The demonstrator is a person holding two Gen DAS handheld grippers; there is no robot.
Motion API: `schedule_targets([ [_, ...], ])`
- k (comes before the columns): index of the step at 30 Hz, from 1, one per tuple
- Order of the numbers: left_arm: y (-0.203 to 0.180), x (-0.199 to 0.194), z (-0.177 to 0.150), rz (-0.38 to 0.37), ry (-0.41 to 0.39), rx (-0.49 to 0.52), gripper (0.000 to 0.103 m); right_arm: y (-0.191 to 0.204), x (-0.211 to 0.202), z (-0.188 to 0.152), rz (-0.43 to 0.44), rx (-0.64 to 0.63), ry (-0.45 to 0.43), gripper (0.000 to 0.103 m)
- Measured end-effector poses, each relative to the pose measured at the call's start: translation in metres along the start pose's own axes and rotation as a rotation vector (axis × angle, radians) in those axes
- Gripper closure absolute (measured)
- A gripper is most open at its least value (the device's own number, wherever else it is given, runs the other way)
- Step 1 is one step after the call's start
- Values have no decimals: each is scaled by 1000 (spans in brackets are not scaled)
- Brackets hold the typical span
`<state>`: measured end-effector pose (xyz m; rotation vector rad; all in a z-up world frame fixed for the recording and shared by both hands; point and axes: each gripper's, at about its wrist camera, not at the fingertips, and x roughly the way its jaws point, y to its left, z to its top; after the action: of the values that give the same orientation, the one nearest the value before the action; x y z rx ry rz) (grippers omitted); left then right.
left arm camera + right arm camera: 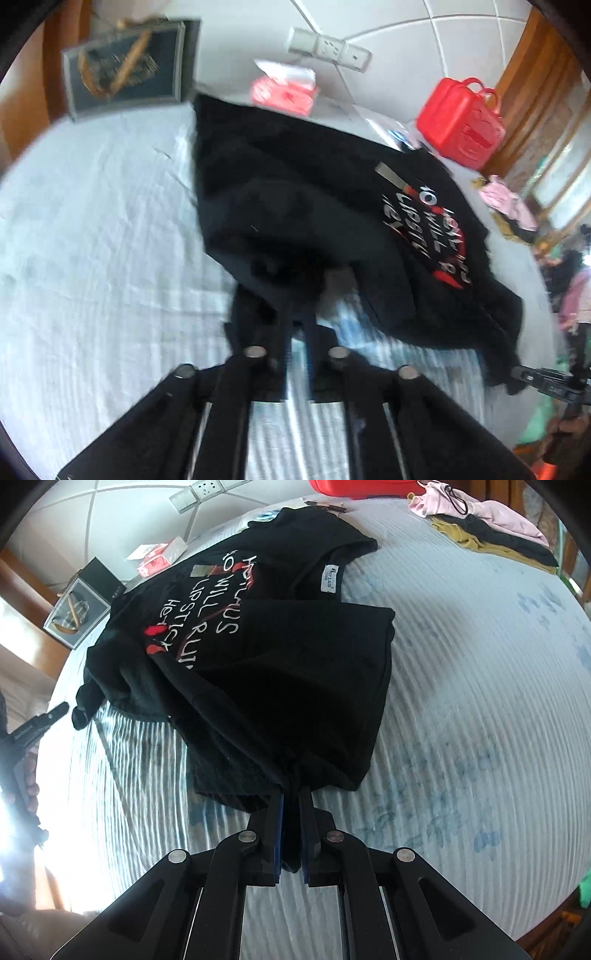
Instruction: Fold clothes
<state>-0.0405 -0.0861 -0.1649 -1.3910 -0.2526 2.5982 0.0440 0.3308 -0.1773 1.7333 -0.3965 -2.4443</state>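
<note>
A black T-shirt (280,657) with white and red lettering lies partly folded on a pale striped bed (461,701). My right gripper (291,797) is shut on the shirt's near edge, with black cloth pinched between the blue pads. In the left wrist view the same shirt (314,206) is lifted and draped. My left gripper (300,325) is shut on a bunch of its black fabric. The view is blurred by motion. The right gripper also shows at the right edge of the left wrist view (532,376).
A red bag (461,122), a red tissue pack (284,90) and a framed picture (129,66) sit near the headboard. A pile of pink, black and yellow clothes (487,524) lies at the far corner. Wooden furniture stands at the side.
</note>
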Motion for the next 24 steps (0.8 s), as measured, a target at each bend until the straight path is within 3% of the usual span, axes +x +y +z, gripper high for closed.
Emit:
schedule_targets([
  [1,0,-2,2,6,-6,4,51,0,0,0,0,1,0,95],
  [2,0,-3,3,-5,-2,1,11,0,0,0,1,3,0,95],
  [3,0,-4,3,-16,-1,-5,3,-1,0,0,3,4,1,95],
  [4,-1,-5,4,-10,-11,-6,1,-1,0,0,3,4,1,95],
  [9,-1,7,8,99,6,7,1,0,1,0,3,7,2,94],
  [11,0,20,10,125,38,4,8,0,1,0,3,8,3,94],
  [16,2,51,5,157,109,24,12,-1,0,0,-5,7,3,93],
  [19,-2,63,-1,202,114,80,10,0,0,2,-14,-4,3,93],
  [22,-1,65,-1,194,128,93,13,1,1,4,-21,-11,2,93],
  [24,-1,59,3,190,135,94,60,2,0,5,-32,-25,-4,93],
])
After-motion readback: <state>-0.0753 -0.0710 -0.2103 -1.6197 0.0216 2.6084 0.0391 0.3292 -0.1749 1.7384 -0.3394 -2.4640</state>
